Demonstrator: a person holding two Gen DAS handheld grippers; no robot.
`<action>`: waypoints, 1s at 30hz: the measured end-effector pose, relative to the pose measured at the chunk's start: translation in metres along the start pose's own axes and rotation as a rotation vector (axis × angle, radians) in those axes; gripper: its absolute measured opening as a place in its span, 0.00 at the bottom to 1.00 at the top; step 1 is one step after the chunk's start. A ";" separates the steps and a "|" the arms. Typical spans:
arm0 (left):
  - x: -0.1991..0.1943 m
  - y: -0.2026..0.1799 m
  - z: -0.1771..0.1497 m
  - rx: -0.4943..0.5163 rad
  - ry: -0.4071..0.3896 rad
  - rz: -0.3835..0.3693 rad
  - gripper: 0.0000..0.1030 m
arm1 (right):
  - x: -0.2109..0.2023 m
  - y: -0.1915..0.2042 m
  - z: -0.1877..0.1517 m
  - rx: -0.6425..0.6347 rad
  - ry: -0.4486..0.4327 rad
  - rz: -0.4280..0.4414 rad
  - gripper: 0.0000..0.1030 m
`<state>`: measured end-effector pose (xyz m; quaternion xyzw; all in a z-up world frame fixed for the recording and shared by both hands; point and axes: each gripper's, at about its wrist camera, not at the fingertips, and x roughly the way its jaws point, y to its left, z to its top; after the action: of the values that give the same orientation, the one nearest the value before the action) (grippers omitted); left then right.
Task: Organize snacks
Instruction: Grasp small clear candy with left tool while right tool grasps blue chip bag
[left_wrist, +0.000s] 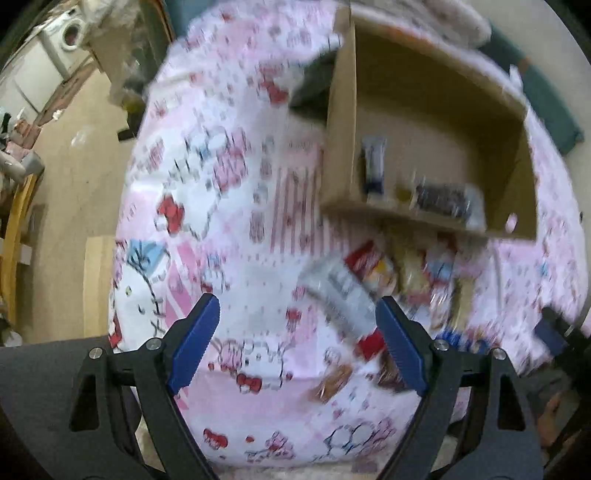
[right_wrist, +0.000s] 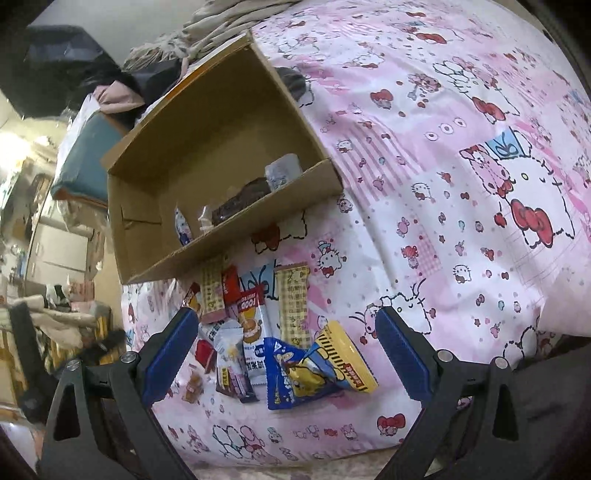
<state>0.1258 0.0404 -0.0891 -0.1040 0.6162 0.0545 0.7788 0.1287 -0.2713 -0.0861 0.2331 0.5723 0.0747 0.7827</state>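
Note:
An open cardboard box (right_wrist: 155, 229) (left_wrist: 343, 122) lies on a pink cartoon-print bedspread (right_wrist: 443, 184) (left_wrist: 221, 184) with a few snack packets inside, among them a dark bar (right_wrist: 240, 201) (left_wrist: 441, 199) and a white packet (right_wrist: 282, 171). A pile of loose snacks (right_wrist: 266, 325) (left_wrist: 369, 295) lies in front of the box: a blue bag (right_wrist: 288, 373), a yellow bag (right_wrist: 343, 354), a checked bar (right_wrist: 293, 302). My right gripper (right_wrist: 286, 354) is open and empty over the pile. My left gripper (left_wrist: 297, 343) is open and empty, left of the pile; that view is blurred.
Crumpled clothes and bedding (right_wrist: 192, 29) lie behind the box. A teal cushion (right_wrist: 85, 158) (left_wrist: 550, 103) sits beside it. The floor (left_wrist: 74, 166) and a washing machine (left_wrist: 70, 35) show past the bed's left edge. Cluttered furniture (right_wrist: 44, 258) stands beyond the bed.

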 end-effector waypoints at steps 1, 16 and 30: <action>0.008 -0.005 -0.004 0.030 0.041 -0.003 0.80 | 0.001 -0.002 0.000 0.006 0.005 -0.007 0.96; 0.064 -0.064 -0.059 0.390 0.274 0.032 0.14 | 0.006 -0.003 0.002 0.011 0.028 -0.014 0.96; 0.006 -0.034 -0.049 0.194 0.114 -0.083 0.14 | 0.068 0.007 -0.027 -0.125 0.319 -0.166 0.96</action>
<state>0.0883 -0.0046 -0.1020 -0.0563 0.6569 -0.0438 0.7506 0.1271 -0.2312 -0.1475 0.1210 0.7006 0.0812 0.6986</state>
